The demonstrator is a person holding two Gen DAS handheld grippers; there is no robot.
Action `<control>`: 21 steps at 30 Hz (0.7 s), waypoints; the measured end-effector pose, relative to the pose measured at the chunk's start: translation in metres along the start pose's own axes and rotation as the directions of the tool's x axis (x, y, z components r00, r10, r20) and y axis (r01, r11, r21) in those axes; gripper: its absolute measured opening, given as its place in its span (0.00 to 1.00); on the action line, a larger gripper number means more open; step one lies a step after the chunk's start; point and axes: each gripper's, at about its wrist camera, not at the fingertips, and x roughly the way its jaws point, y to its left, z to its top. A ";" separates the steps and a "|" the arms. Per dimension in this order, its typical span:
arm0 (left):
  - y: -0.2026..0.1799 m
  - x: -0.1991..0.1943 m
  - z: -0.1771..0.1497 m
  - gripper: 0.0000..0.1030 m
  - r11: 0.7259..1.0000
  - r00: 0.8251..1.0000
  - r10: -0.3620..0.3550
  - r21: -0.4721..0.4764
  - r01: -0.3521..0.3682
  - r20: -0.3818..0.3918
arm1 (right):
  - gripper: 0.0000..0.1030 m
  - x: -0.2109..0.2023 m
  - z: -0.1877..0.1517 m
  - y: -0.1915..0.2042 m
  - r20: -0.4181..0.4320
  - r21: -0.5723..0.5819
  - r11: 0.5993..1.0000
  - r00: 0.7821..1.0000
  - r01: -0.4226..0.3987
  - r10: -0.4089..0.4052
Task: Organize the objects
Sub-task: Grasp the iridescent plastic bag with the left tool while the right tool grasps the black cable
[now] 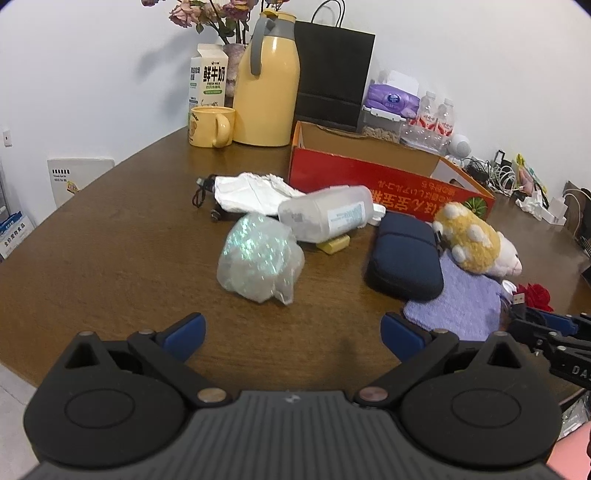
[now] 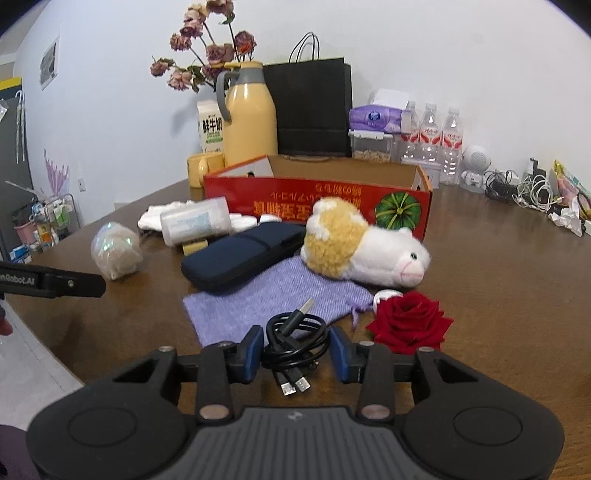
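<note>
Cable [image 2: 295,334] between right fingers [image 2: 252,352], right view only.

Ahead of the left fingers, the plastic bottle [image 1: 325,214] covers most of a small yellow block [image 1: 335,244], and its label is too blurred to read. Beyond it the crumpled white cloth [image 1: 251,192] hides part of a black strap [image 1: 202,195]. Off to the right, the navy case [image 1: 404,254] and plush toy [image 1: 476,240] overlap the purple pouch [image 1: 458,302]. Between the right fingers, the black cable [image 2: 295,341] coil's underside is out of sight. The dried flowers [image 1: 214,14] are cut by the top edge.
</note>
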 end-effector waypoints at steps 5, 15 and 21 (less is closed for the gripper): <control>0.003 0.007 0.013 1.00 1.000 1.000 0.014 -0.005 -0.014 0.009 | 0.36 0.000 0.010 -0.002 0.027 0.003 1.000 1.000 -0.004 0.004; 0.009 0.044 0.047 1.00 0.997 0.997 0.075 0.004 -0.075 0.015 | 0.36 0.012 0.039 -0.011 0.070 0.002 1.000 0.998 -0.004 0.004; 0.011 0.071 0.051 0.86 0.996 0.996 0.084 0.026 -0.083 -0.040 | 0.36 0.025 0.051 -0.016 0.066 0.003 1.000 0.998 -0.006 0.006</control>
